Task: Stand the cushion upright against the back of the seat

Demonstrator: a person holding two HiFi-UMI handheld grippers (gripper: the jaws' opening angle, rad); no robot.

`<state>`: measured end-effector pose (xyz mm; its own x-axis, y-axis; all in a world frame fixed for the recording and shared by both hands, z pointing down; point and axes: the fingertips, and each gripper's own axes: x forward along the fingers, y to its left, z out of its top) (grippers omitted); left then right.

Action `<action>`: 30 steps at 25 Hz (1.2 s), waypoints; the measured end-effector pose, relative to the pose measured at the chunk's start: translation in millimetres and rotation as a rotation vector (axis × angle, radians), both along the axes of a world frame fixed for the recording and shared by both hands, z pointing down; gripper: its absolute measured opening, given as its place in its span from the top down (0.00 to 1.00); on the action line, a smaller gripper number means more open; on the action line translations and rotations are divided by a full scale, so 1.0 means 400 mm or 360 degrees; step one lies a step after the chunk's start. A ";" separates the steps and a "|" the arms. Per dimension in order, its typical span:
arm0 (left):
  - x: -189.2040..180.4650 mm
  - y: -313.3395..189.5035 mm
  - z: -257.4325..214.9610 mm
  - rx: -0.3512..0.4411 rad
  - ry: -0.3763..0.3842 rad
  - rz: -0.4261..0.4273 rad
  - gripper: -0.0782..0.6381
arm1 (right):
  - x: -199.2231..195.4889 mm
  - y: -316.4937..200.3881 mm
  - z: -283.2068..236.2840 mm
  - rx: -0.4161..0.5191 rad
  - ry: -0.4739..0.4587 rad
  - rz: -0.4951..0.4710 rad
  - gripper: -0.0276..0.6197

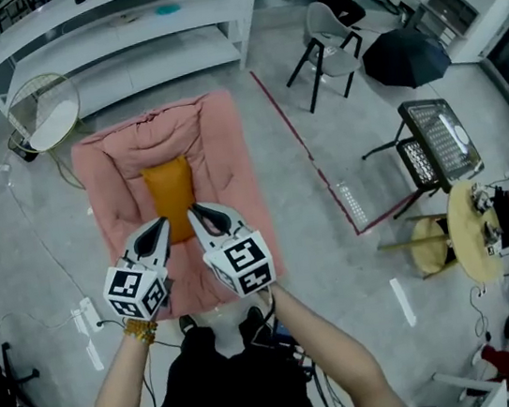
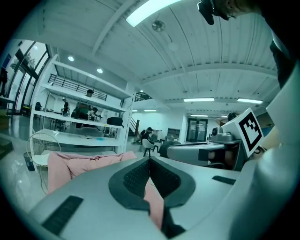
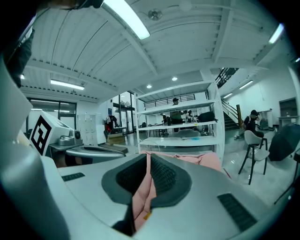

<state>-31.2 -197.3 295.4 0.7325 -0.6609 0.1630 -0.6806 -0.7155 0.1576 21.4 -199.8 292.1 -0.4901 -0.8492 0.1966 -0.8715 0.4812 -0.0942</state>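
Pink fabric (image 3: 143, 196) is pinched in left tongs (image 2: 150, 164) and right tongs (image 3: 148, 158).

Two grippers (image 1: 161, 225) (image 1: 197, 212), one orange cushion (image 1: 170, 193), one pink seat (image 1: 221, 155), one fan (image 1: 44, 114), one shelf unit (image 1: 157, 59).

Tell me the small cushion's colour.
The cushion on the pink seat is orange; head view shows it best.

Looking along the right gripper (image 3: 148, 161), clamped tight on pink fabric (image 3: 142, 199). Beyond, white shelving (image 3: 180, 126), plus a seated person (image 3: 253, 123).
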 end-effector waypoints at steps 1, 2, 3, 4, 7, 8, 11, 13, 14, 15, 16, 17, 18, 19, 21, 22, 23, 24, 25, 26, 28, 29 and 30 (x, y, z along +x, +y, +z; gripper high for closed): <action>-0.004 0.002 -0.017 0.0014 0.0003 0.0000 0.87 | -0.004 0.003 -0.017 0.0014 -0.0005 0.0003 0.90; -0.007 0.004 -0.032 0.0028 0.0004 0.0000 0.87 | -0.006 0.005 -0.032 0.0030 -0.0009 0.0011 0.90; -0.010 0.006 -0.047 0.0044 0.0003 0.0000 0.87 | -0.007 0.008 -0.048 0.0046 -0.0013 0.0020 0.90; -0.012 0.008 -0.060 0.0062 0.0001 -0.0001 0.87 | -0.010 0.011 -0.065 0.0062 -0.0016 0.0026 0.90; -0.023 0.022 -0.094 0.0125 0.0002 -0.0022 0.87 | -0.026 0.028 -0.110 0.0115 -0.0011 0.0026 0.90; -0.026 0.028 -0.103 0.0147 0.0005 -0.0031 0.87 | -0.029 0.036 -0.120 0.0136 -0.0006 0.0032 0.90; -0.038 0.048 -0.127 0.0226 0.0015 -0.0061 0.87 | -0.040 0.057 -0.144 0.0235 0.0035 0.0069 0.90; -0.052 0.072 -0.143 0.0289 0.0005 -0.0100 0.87 | -0.054 0.077 -0.154 0.0349 0.0095 0.0092 0.90; -0.058 0.089 -0.151 0.0315 -0.0012 -0.0124 0.87 | -0.061 0.092 -0.157 0.0387 0.0114 0.0098 0.90; -0.061 0.106 -0.160 0.0331 -0.0037 -0.0151 0.87 | -0.067 0.108 -0.157 0.0403 0.0125 0.0099 0.90; -0.062 0.124 -0.166 0.0342 -0.0058 -0.0179 0.87 | -0.071 0.124 -0.153 0.0408 0.0133 0.0094 0.90; -0.060 0.141 -0.167 0.0364 -0.0056 -0.0204 0.87 | -0.074 0.139 -0.147 0.0410 0.0136 0.0084 0.90; -0.058 0.158 -0.162 0.0400 -0.0034 -0.0225 0.87 | -0.074 0.153 -0.139 0.0411 0.0131 0.0071 0.90; -0.055 0.174 -0.158 0.0431 -0.0015 -0.0248 0.87 | -0.073 0.166 -0.131 0.0408 0.0113 0.0059 0.90; -0.049 0.200 -0.151 0.0439 -0.0034 -0.0307 0.87 | -0.066 0.188 -0.118 0.0385 0.0062 0.0042 0.90; -0.044 0.210 -0.146 0.0427 -0.0050 -0.0338 0.87 | -0.059 0.197 -0.112 0.0373 0.0043 0.0037 0.90; -0.039 0.220 -0.138 0.0414 -0.0056 -0.0362 0.87 | -0.052 0.207 -0.104 0.0362 0.0028 0.0030 0.90; -0.033 0.230 -0.127 0.0402 -0.0060 -0.0381 0.87 | -0.045 0.216 -0.097 0.0350 0.0009 0.0021 0.90; -0.028 0.241 -0.117 0.0389 -0.0069 -0.0399 0.87 | -0.039 0.227 -0.089 0.0331 -0.0010 0.0009 0.90; -0.025 0.250 -0.110 0.0377 -0.0079 -0.0417 0.87 | -0.035 0.237 -0.082 0.0310 -0.0024 -0.0006 0.90; -0.025 0.268 -0.107 0.0346 -0.0101 -0.0458 0.87 | -0.032 0.254 -0.069 0.0277 -0.0032 -0.0037 0.90; -0.028 0.278 -0.108 0.0327 -0.0122 -0.0475 0.87 | -0.033 0.262 -0.065 0.0269 -0.0032 -0.0048 0.90; -0.032 0.290 -0.107 0.0318 -0.0136 -0.0483 0.87 | -0.035 0.271 -0.062 0.0263 -0.0034 -0.0053 0.90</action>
